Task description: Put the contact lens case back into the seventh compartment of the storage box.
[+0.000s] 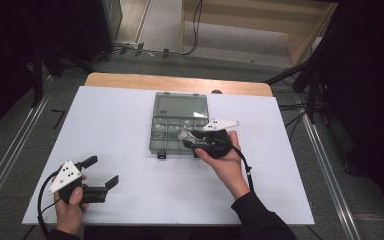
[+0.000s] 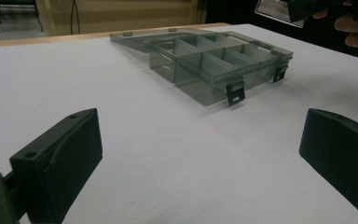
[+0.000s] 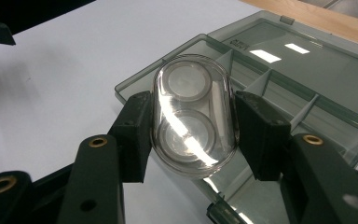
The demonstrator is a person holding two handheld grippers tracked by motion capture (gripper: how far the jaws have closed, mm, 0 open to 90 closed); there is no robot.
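A smoky clear compartment box (image 1: 179, 125) lies open on the white table (image 1: 120, 130), its lid folded flat toward the far side. My right gripper (image 1: 190, 139) hovers over the box's near right corner, shut on a clear oval case (image 3: 193, 114) holding two round discs; the pads press its two long sides. In the left gripper view the box (image 2: 214, 63) lies ahead, two latches on its front wall. My left gripper (image 1: 101, 172) rests at the table's near left, jaws wide open with bare table between them (image 2: 200, 154).
Small pale parts lie in the box's left compartments (image 1: 162, 131). A wooden strip (image 1: 180, 82) edges the table's far side. Cables (image 1: 130, 49) run on the floor beyond. Metal rails (image 1: 330, 175) flank the table.
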